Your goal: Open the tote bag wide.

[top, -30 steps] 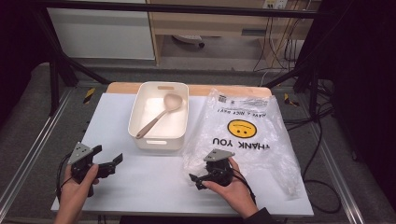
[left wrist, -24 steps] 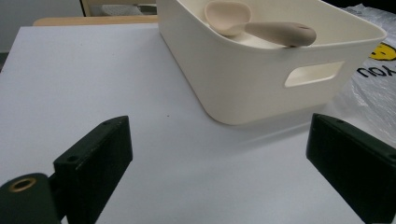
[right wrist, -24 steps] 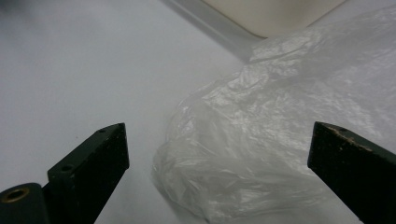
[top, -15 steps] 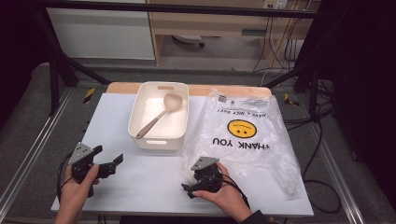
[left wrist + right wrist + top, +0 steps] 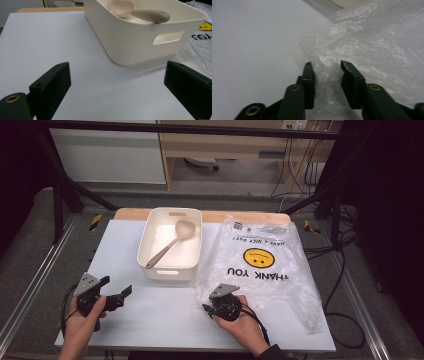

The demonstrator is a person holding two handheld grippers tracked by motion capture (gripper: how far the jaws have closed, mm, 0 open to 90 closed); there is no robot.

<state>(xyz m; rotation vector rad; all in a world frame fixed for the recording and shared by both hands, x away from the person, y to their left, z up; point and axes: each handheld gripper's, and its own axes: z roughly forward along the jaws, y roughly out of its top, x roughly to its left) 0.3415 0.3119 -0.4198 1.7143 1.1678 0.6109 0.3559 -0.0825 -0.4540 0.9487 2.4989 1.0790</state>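
The right gripper (image 5: 325, 72) straddled a fold of the crinkled clear plastic bag (image 5: 372, 42), fingers partly open; the left gripper (image 5: 117, 92) gaped wide, empty.

A tub (image 5: 171, 269) stands toward the back middle of the table (image 5: 150, 320), with a spoon (image 5: 169, 244) lying in it, bowl end toward the back. A plastic bag (image 5: 265, 270) lies flat just right of the tub. The left gripper (image 5: 120, 295) sits in front and left of the tub; the right gripper (image 5: 209, 309) is at the bag's near left corner.
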